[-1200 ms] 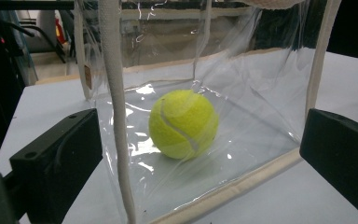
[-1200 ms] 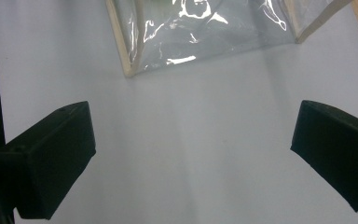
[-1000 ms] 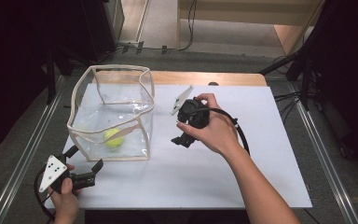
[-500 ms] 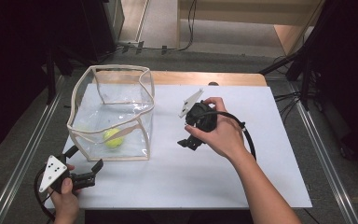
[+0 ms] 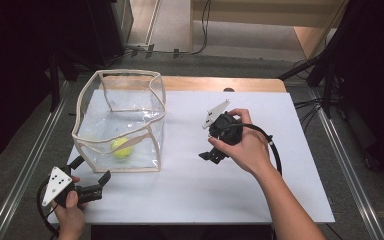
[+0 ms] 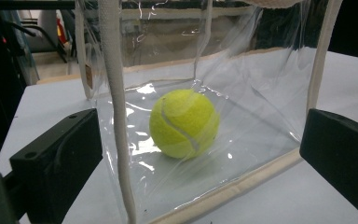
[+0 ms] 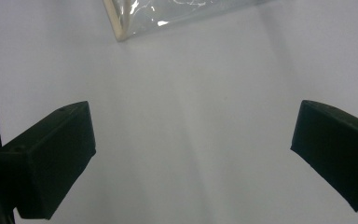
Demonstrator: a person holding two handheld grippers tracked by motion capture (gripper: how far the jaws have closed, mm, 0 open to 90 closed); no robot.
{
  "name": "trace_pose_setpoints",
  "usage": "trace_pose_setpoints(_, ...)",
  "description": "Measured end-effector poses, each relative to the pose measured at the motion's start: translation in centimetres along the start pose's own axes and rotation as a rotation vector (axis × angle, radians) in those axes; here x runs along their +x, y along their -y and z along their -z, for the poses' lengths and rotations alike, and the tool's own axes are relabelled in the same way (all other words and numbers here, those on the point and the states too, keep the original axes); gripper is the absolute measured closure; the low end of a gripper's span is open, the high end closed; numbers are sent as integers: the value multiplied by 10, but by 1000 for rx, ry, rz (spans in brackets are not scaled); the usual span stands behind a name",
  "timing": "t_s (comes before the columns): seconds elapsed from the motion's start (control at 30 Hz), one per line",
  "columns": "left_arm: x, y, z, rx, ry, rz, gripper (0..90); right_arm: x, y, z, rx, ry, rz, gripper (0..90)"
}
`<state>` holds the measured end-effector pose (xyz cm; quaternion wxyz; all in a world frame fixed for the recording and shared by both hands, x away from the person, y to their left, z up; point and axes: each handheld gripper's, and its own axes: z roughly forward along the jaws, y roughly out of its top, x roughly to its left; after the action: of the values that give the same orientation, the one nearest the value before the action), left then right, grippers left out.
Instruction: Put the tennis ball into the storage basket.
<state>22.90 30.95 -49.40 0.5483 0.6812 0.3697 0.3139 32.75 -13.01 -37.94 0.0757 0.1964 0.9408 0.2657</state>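
Tennis ball [image 5: 121,148]: yellow-green, lying on the floor of the clear bag, near its front wall and toward the front right corner (seam curve plain in the left gripper view [image 6: 184,122]).
Clear bag [image 5: 117,85]: box-shaped, see-through plastic with cream fabric edging; open at the top, standing on the left half of the table; rim wavy, walls creased.
Table [image 5: 195,195]: white top with a strip of bare wood along the far edge; metal rails down both sides.
Left gripper [image 5: 89,174]: at the front left corner of the table, held low in the left hand [image 5: 70,205]; jaws spread wide and holding nothing; pointed at the bag's front wall, just short of it, not touching. Grey three-cornered plate on top, cable looping below.
Left gripper view: both black jaws far apart at the bottom corners, the ball sitting between them behind the plastic, one cream edge strip running down in front.
Right gripper [image 5: 211,155]: right of the bag and apart from it, near the middle of the table, gripped in the right hand [image 5: 245,147]; tilted down toward the tabletop (jaw spread hard to judge from above).
Right gripper view: jaws wide apart, nothing between them but bare white table [image 7: 191,130]; a corner of the bag [image 7: 168,14] at the top edge.
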Motion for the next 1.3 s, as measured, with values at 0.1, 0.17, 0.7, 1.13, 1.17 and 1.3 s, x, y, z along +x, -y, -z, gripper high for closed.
trace_pose_setpoints(0.1, 0, 0, 0, 0, 0, 0, 0, -2, 5, 0, -12, 1, 7, 0)
trace_pose_setpoints(0.17, 0, 0, 0, 0, 0, 1, 0, -1, 9, 0, -10, 2, -12, 0)
trace_pose_setpoints(0.7, 0, 0, 0, 1, 1, 0, 0, -5, 40, -4, -38, -1, -64, 0)
trace_pose_setpoints(1.13, 0, 0, 0, 0, -1, 0, 0, -4, 67, -4, -68, 7, -117, 0)
trace_pose_setpoints(1.17, 0, 0, 0, 0, -1, 0, 0, -4, 69, -4, -69, 11, -124, 0)
trace_pose_setpoints(1.3, -1, 0, 0, 1, -1, -1, 0, -4, 78, -3, -83, 13, -140, 0)
